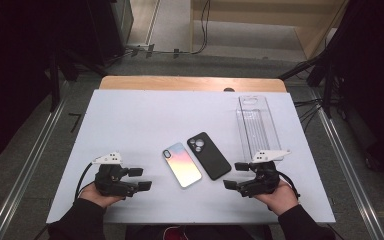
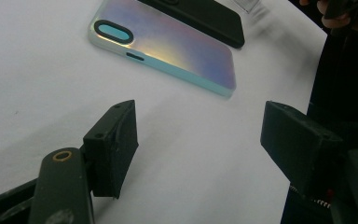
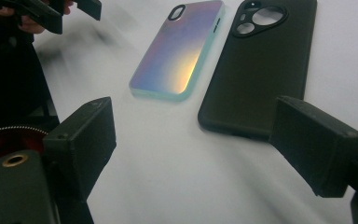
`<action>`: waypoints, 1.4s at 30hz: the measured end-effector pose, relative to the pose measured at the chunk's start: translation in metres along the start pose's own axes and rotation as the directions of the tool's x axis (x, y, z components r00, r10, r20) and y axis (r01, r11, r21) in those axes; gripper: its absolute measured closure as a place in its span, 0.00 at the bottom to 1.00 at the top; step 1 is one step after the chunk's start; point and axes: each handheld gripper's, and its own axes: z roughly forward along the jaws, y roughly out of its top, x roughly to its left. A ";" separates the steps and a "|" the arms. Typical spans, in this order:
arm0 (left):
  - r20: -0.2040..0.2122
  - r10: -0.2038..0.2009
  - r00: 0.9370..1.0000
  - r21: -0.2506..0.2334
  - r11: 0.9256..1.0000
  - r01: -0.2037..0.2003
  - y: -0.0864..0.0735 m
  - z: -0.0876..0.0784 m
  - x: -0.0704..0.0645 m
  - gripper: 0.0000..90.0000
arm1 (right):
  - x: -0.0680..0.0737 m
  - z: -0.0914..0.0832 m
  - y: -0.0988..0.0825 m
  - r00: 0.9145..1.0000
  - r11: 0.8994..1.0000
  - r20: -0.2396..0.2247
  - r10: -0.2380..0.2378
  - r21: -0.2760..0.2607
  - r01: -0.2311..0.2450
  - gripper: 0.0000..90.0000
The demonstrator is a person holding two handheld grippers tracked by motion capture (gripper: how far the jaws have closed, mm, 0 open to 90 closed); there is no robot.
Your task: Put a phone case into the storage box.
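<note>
A: Starting at the left of the white rectangular tabletop [image 1: 130, 120], what is there?

B: The left gripper [image 1: 141, 179], held in a hand, well to the left of the iridescent pastel phone case [image 1: 181, 164]. Its jaws stand apart with only bare table between them, and they point toward that case.

A: And the case itself?

B: It lies flat near the middle of the table, back up. Its long axis runs diagonally, the camera cutout at the far-left end, the plain end toward the person and to the right. In the left gripper view the iridescent pastel phone case [image 2: 168, 44] sits beyond the jaws, not touching them.

A: What is next to it?

B: Just to its right, the matte black phone case [image 1: 208, 155] lies on nearly the same slant, with its round camera openings at the far end. The two look close alongside; I cannot tell whether their edges touch.

A: Farther right?

B: A clear plastic oblong tray [image 1: 257, 126] lies right of the iridescent case and farther back, its length running away from the person. Nearer the person, the right gripper [image 1: 234, 175] points left toward the black case, jaws parted and holding nothing.
</note>
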 end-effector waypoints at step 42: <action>-0.008 -0.010 1.000 0.000 1.000 0.010 0.000 0.000 0.001 0.31 | 0.022 0.056 0.063 0.983 0.999 0.180 0.025 -0.052 -0.016 0.14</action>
